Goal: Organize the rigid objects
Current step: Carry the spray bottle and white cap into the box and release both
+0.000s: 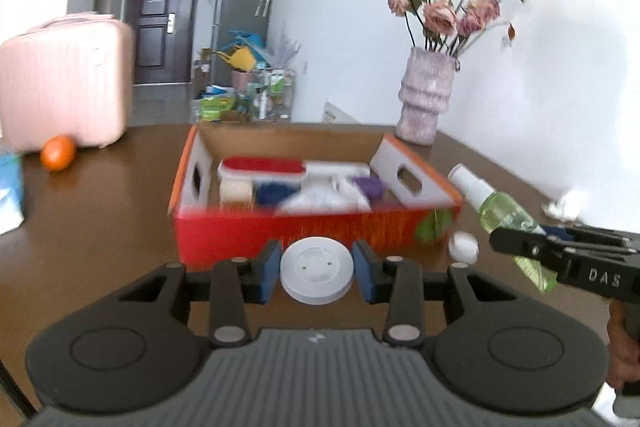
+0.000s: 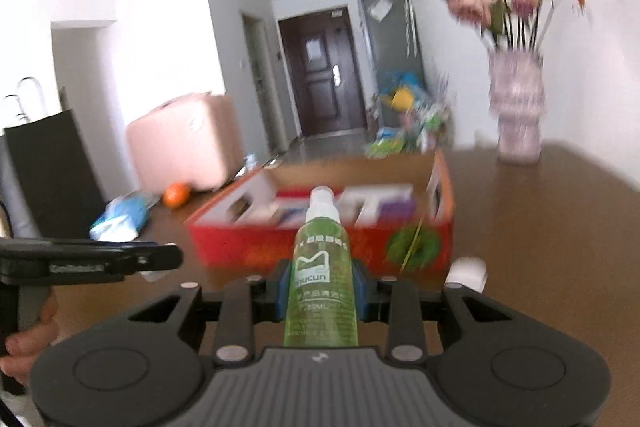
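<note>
The left claw [image 1: 317, 271] grips a white round disc [image 1: 317, 270] between its blue pads. The right claw [image 2: 321, 285] is clamped on a green spray bottle [image 2: 322, 275], its white nozzle pointing ahead. Just beyond both claws, on the brown worktop [image 1: 100, 219], sits a red box [image 1: 312, 195] already holding several items. A small white object [image 1: 463, 247] lies right of the left claw, beside the box.

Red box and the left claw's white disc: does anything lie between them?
No. In the left wrist view the white disc, held in the left claw, faces the red box with nothing between.
</note>
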{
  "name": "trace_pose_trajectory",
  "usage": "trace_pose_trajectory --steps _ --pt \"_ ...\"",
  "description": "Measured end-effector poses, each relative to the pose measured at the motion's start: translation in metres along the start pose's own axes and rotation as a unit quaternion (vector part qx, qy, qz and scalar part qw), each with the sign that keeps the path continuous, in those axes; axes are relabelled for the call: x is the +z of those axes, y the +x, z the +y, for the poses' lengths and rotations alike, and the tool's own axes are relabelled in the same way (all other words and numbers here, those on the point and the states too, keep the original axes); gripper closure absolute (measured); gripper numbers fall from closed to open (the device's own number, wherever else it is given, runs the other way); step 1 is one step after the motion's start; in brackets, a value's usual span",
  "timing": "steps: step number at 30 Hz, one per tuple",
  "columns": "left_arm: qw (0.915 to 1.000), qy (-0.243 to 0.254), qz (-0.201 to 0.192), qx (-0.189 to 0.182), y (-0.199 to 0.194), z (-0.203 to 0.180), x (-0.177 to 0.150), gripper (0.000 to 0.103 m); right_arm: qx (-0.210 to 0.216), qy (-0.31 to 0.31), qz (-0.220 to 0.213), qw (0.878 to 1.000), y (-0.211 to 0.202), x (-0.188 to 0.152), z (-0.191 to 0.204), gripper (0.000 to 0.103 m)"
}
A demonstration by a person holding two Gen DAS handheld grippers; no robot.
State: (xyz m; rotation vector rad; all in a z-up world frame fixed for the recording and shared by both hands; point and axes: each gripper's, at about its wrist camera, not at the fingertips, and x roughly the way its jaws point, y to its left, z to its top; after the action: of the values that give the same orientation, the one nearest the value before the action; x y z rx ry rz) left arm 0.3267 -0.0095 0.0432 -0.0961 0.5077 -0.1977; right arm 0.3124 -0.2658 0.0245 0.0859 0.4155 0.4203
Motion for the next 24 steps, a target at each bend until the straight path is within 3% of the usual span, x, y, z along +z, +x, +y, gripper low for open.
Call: trace_pose_trajectory --steps 3,6,9,13,19,24 --pt "0.9998 -0.003 0.011 0.016 0.044 0.018 0.032 0.063 -0.024 -0.015 0.004 1.0 0.042 0.04 -0.021 0.073" --pt "0.9989 -0.009 0.039 0.023 0.097 0.034 0.059 0.063 -0.059 -0.038 0.037 0.997 0.104 0.071 -0.041 0.073" --pt "0.997 -0.002 0.069 0.035 0.14 0.042 0.067 0.063 -0.097 -0.068 0.083 0.989 0.17 0.089 -0.054 0.073" --pt "0.9955 0.019 0.083 0.042 0.168 0.046 0.063 0.063 -0.146 -0.099 0.119 0.977 0.232 0.092 -0.063 0.073" --pt "0.9963 0.033 0.075 0.024 0.176 0.048 0.06 0.059 -0.181 -0.152 0.136 0.962 0.266 0.081 -0.054 0.076" --pt "0.9966 0.022 0.073 0.029 0.171 0.051 0.068 0.056 -0.17 -0.149 0.114 0.967 0.255 0.091 -0.048 0.072"
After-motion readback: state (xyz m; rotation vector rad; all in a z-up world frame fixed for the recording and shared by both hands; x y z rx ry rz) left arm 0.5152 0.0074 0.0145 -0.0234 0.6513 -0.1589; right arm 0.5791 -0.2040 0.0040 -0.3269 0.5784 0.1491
